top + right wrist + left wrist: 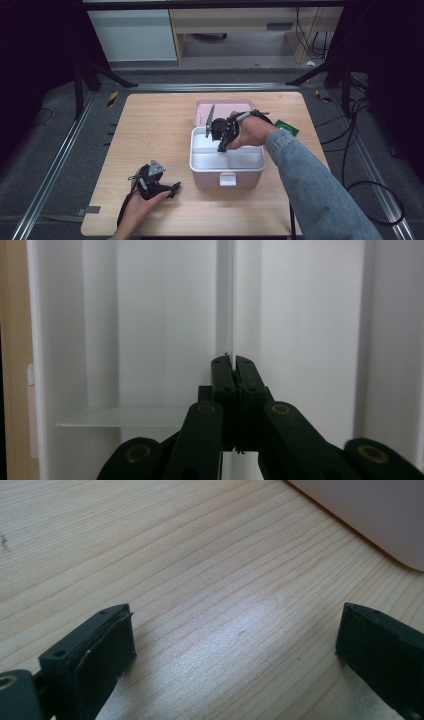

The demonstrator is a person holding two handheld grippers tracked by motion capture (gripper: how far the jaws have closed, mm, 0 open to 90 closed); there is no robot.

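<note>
One pink box (227,172) is sitting mid-table, lid off behind. Right gripper (220,146) is pinching its white divider (226,300) (probably the long one). Left gripper (176,187) is idling, jaws spread, on the table (200,580).

The box (227,167) stands right of the table's (150,120) middle, its lid (222,107) lying just behind it, the right gripper (222,145) reaching down into it at the divider (234,300), the left gripper (172,189) resting on the table near and left of the box.
</note>
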